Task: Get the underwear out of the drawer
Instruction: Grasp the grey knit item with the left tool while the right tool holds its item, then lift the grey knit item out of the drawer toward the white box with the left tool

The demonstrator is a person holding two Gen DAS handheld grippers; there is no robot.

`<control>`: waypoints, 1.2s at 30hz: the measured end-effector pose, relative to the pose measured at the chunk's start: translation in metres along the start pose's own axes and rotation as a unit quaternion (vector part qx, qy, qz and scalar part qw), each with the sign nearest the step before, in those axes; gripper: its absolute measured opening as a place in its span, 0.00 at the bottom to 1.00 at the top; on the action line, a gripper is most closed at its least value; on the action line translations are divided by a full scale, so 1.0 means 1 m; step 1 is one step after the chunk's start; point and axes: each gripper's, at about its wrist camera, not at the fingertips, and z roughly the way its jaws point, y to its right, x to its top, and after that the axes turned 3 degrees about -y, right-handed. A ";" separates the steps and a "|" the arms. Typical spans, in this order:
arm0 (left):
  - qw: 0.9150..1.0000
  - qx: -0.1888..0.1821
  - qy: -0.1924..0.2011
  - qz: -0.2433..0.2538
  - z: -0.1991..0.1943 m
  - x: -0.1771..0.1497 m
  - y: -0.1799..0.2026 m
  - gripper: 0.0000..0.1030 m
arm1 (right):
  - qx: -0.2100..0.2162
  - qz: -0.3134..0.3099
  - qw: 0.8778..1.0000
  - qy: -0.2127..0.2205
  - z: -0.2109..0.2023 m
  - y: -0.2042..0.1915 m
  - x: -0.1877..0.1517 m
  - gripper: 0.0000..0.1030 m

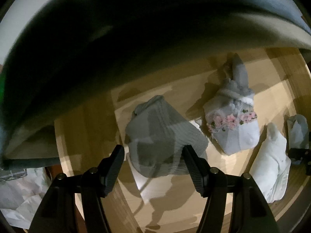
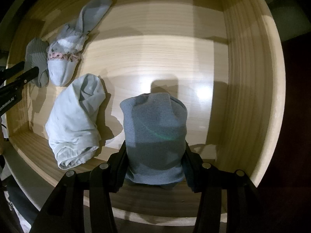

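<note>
The drawer (image 2: 252, 77) floor lies bare from twelve to three o'clock of the blue-grey bundle (image 2: 155, 132) — open room up to the side wall. Toward nine to eleven o'clock the way is crowded: white roll (image 2: 73, 120), floral piece (image 2: 62, 66), ribbed grey bundle (image 2: 36, 56) — a dark overhang (image 1: 116, 38) covers the back

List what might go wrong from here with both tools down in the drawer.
1. The left tool straddles the grey ribbed bundle unclamped; closing may also snag the floral-trimmed piece beside it.
2. The right tool squeezes the blue-grey roll near its base; it might unroll when lifted.
</note>
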 end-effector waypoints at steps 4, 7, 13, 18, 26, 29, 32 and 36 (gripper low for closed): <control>1.000 -0.022 -0.008 -0.007 0.003 0.010 -0.009 0.51 | 0.004 0.003 1.000 -0.001 0.002 0.000 0.000 0.45; 1.000 -0.026 -0.011 -0.007 0.004 0.013 -0.011 0.47 | 0.006 0.003 1.000 -0.001 0.003 0.001 0.000 0.45; 0.999 -0.023 -0.025 0.000 0.002 0.003 -0.011 0.44 | 0.011 0.006 1.000 0.000 0.003 0.004 0.001 0.45; 0.999 -0.022 -0.045 0.015 0.000 -0.003 -0.007 0.43 | 0.013 0.008 1.000 0.000 0.006 0.003 0.001 0.45; 0.995 -0.013 -0.091 0.039 0.004 -0.017 0.007 0.44 | 0.013 0.008 1.000 0.000 0.005 0.004 0.002 0.45; 0.993 -0.020 -0.106 0.041 0.002 -0.026 0.012 0.43 | 0.013 0.007 1.000 0.000 0.005 0.003 0.002 0.45; 0.992 -0.030 -0.117 0.040 0.004 -0.020 0.013 0.43 | 0.013 0.008 1.000 0.000 0.005 0.003 0.002 0.46; 0.990 -0.052 -0.128 0.040 0.003 -0.027 0.018 0.43 | 0.013 0.007 1.000 0.000 0.005 0.003 0.002 0.46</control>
